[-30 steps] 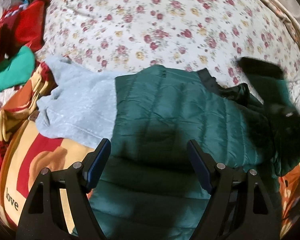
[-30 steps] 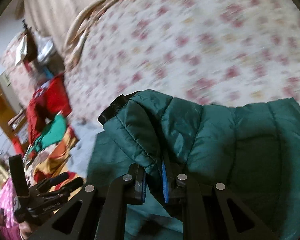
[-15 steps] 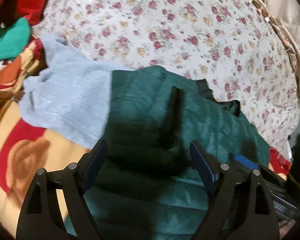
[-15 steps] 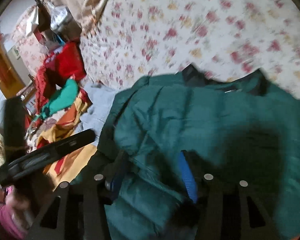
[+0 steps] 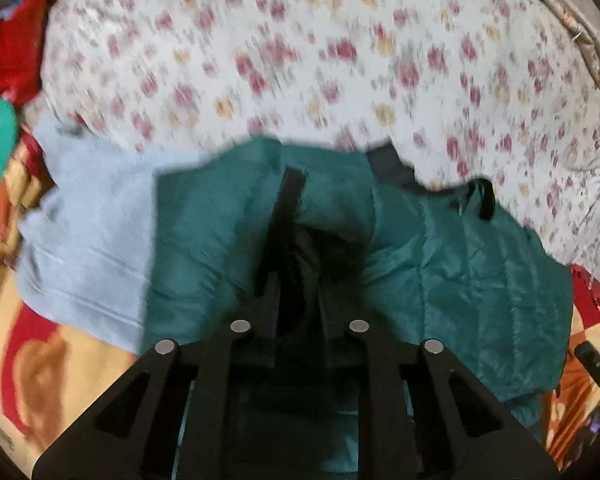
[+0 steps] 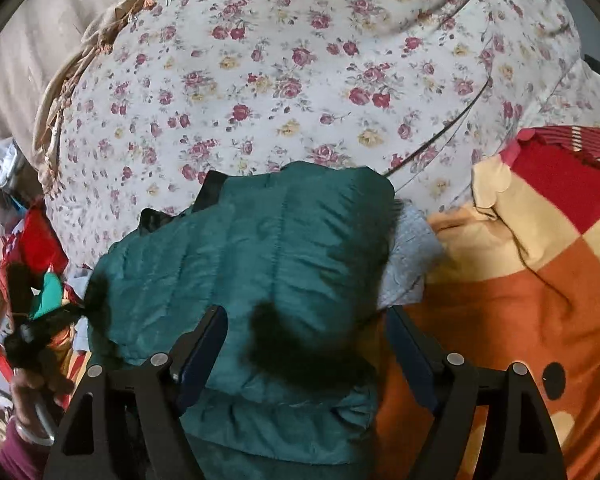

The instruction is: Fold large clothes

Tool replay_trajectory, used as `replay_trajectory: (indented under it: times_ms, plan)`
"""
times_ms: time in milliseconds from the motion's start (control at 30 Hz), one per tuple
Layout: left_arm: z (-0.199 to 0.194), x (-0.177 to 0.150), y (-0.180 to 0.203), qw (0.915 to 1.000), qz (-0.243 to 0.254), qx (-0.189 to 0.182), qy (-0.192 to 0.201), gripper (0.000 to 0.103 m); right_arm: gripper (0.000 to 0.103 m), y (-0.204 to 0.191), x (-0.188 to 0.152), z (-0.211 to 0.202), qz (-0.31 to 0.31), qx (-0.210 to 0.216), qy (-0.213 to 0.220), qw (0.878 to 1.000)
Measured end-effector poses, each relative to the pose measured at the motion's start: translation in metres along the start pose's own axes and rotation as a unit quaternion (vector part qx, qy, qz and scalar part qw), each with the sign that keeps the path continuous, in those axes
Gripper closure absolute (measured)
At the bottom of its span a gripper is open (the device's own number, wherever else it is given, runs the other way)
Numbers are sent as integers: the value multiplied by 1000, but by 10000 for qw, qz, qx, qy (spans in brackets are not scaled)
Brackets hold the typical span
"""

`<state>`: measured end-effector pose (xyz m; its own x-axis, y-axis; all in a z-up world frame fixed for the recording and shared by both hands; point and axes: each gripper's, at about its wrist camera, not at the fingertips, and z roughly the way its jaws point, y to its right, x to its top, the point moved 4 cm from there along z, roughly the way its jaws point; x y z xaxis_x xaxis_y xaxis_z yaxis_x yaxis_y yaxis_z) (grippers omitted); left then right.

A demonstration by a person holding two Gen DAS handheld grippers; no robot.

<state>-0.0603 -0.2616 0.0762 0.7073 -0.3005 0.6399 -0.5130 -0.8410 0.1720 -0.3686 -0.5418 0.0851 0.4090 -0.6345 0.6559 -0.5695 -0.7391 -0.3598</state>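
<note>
A dark green quilted jacket [image 5: 460, 280] lies folded on the bed, partly over a light blue sweater [image 5: 92, 248]. My left gripper [image 5: 298, 282] is shut on a raised fold of the jacket beside its black trim [image 5: 292, 192]. In the right wrist view the jacket [image 6: 260, 248] lies below my right gripper [image 6: 306, 344]. Its jaws are opening, with the jacket between the fingers [image 6: 204, 340] but the pads off it. My left gripper [image 6: 32, 328] shows at that view's left edge, held by a hand [image 6: 28, 388].
A floral sheet [image 6: 300, 80] covers the bed beyond the jacket. An orange, cream and red blanket [image 6: 540, 280] lies at the right, with the sweater's corner [image 6: 412, 256] peeking out. Red and turquoise clothes [image 5: 4, 100] are heaped at the left.
My left gripper has closed on a fold of the jacket. My right gripper has let go of the jacket's edge, opened wide and swung over to the jacket's other side.
</note>
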Motion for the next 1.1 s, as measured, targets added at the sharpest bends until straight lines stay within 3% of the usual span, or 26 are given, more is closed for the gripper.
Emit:
replay_trajectory:
  times_ms: [33,133,233,367,567,633,667,700,767,967,1100]
  plan:
    - [-5,3,-6,9999,-20,60,90,94,24,-2,0,3,-35,29,17,10000]
    - [-17,8,-33,9989,-191,315,284,94,38,-20,3,20,-183,148,13,9997]
    - [-12,-2,-51,9985,-244,463,166,94,39,-41,11,42,-312,162,-6,9994]
    - [3,-17,-60,9973,-218,695,-14,94,39,-56,20,79,-540,-221,-147,9982]
    - [15,-20,-62,9970,-300,697,-167,93,39,-62,31,103,-917,-546,-311,9938]
    - [14,-19,-63,9970,-308,687,-174,86,39,-62,33,99,-962,-578,-362,9930]
    - [14,-18,-64,9970,-310,680,-184,75,39,-62,33,94,-952,-599,-366,9930]
    - [12,-18,-66,9970,-333,673,-190,57,39,-62,33,86,-925,-615,-338,9932]
    - [5,-20,-69,9971,-441,614,-120,39,39,-64,32,67,-836,-552,-205,9948]
    - [-23,-21,-66,9975,-417,541,199,38,37,-86,10,26,-1196,-271,-30,9924]
    - [-40,-21,-53,9974,-243,480,474,38,37,-106,0,31,-1404,-115,-96,9900]
